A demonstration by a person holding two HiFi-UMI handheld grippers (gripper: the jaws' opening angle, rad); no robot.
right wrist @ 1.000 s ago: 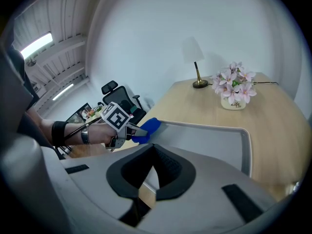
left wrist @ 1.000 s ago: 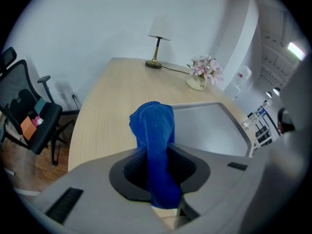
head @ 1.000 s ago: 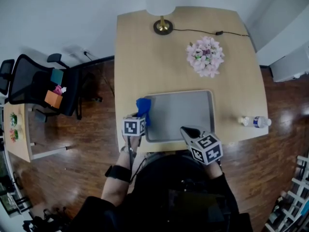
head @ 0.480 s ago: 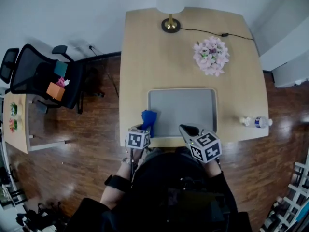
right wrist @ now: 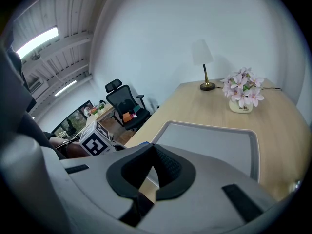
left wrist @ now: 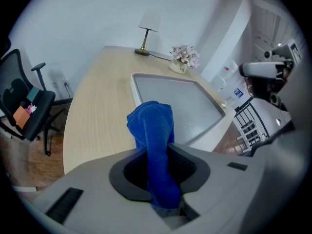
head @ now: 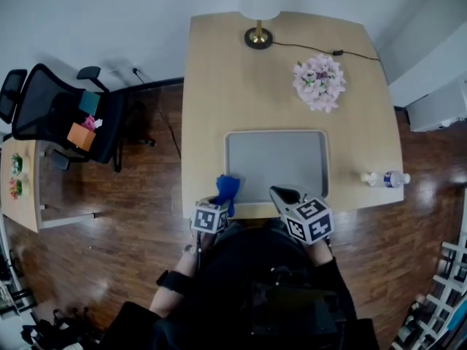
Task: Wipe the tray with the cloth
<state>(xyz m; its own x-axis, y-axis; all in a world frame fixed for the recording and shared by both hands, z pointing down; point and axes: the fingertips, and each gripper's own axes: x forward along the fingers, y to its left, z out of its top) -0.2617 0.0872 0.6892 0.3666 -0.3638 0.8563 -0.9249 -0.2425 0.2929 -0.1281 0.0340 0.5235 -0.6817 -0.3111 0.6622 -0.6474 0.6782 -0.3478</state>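
Blue cloth (left wrist: pixel 152 130) is pinched between the jaws of the left gripper (head: pixel 216 206) and stands up from them, over the wooden table (head: pixel 219 86) just beside the near-left corner of the grey tray (head: pixel 277 162). The right gripper (head: pixel 281 194) has its jaws pressed together, empty, at the tray's near rim.

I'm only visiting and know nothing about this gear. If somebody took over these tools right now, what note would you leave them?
Left tongs: shut on the blue cloth, held just off the tray's near-left corner, not touching the tray.
Right tongs: shut, nothing in them, at the tray's near edge.
Tray: flat on the table, bare.
Done: cloth is in hand.
Left: bring the cloth onto the tray and wipe it. Whether any wiping has happened can't be told.
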